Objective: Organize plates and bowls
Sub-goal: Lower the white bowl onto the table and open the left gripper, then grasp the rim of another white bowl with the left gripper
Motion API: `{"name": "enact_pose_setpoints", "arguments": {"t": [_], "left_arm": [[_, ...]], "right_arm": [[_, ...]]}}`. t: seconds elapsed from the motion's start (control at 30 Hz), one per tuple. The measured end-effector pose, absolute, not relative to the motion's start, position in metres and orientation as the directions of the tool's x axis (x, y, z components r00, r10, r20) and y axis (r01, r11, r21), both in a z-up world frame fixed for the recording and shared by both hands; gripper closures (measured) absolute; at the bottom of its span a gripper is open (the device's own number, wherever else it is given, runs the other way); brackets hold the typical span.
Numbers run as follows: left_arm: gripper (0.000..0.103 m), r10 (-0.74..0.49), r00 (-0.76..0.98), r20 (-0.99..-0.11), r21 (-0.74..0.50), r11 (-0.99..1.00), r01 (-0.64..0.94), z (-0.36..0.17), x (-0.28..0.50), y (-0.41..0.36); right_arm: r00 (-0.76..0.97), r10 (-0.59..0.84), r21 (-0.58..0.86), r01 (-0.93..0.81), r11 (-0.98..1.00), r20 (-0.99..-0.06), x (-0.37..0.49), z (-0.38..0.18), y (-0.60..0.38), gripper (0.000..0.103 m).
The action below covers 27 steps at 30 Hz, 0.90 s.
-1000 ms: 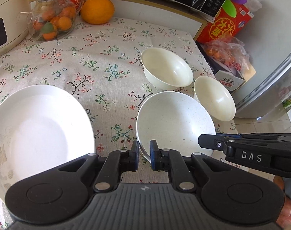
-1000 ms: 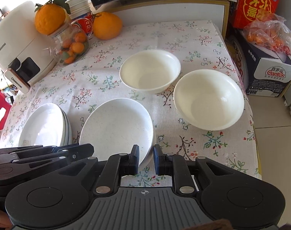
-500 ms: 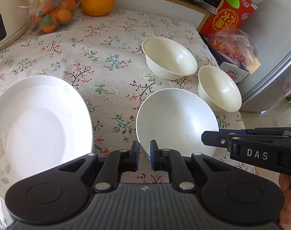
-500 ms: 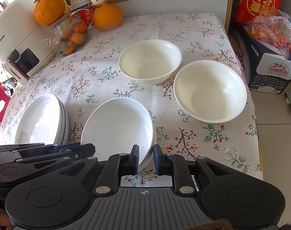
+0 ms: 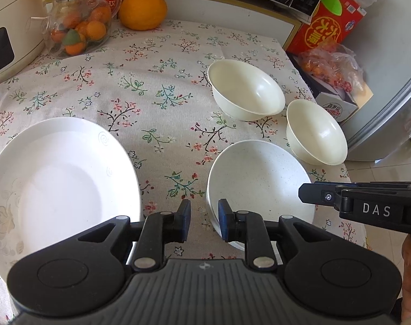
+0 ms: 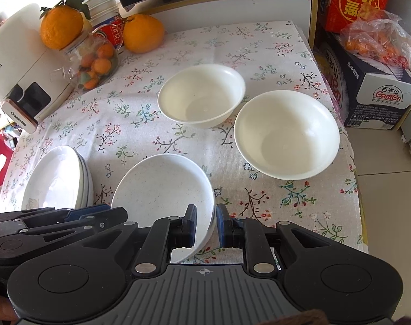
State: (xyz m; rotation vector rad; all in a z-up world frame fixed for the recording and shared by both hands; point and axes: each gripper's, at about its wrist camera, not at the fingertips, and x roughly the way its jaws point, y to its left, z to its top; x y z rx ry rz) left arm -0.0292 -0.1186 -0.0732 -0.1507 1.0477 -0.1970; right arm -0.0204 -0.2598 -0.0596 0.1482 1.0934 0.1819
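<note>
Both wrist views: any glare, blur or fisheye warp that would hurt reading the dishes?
Left wrist view: sharp, daylight blows out the plate stack so its rim detail fades; table edge and fridge side bow with the fisheye. Right wrist view: sharp too, soft shadows only, mild sheen inside the two bowls; the speckled plate reads clearly, corners vignetted dark.

- A table under a floral tablecloth [image 6: 140, 113] carries everything.
- Near edge: a speckled plate [image 6: 162, 189], with a stack of white plates [image 6: 56, 178] to its left.
- Farther back: two cream bowls, one toward the middle [image 6: 202, 94], one at the right edge [image 6: 286, 132].
- Back left: a glass jar of small fruit [image 6: 95, 62], a large orange [image 6: 143, 33], and a white appliance [image 6: 18, 75], apparently standing on the cloth.
</note>
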Motion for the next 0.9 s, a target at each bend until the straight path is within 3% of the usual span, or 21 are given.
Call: {"name": "enact_pose_setpoints", "arguments": {"t": [0.33, 0.6, 0.73, 0.9], "left_arm": [[0.083, -0.231, 0.531, -0.815, -0.238, 0.970, 0.055, -0.062, -0.023, -0.113], [0.082, -0.279, 0.574, -0.770, -0.291, 0.954, 0.073, -0.052, -0.014, -0.119], [0.071, -0.322, 0.582, -0.747, -0.320, 0.941, 0.109, -0.050, -0.005, -0.131], [0.067, -0.345, 0.572, -0.744, -0.348, 0.931, 0.109, -0.051, 0.010, -0.145]], "right_arm": [[0.498, 0.237, 0.265, -0.014, 0.964, -0.834, -0.016, -0.051, -0.277, 0.085], [0.590, 0.171, 0.317, 0.152, 0.936, -0.789, -0.012, -0.040, -0.315, 0.080], [0.594, 0.137, 0.324, 0.222, 0.920, -0.793, -0.009, -0.043, -0.331, 0.078], [0.609, 0.103, 0.335, 0.279, 0.900, -0.787, -0.007, -0.042, -0.346, 0.072]]}}
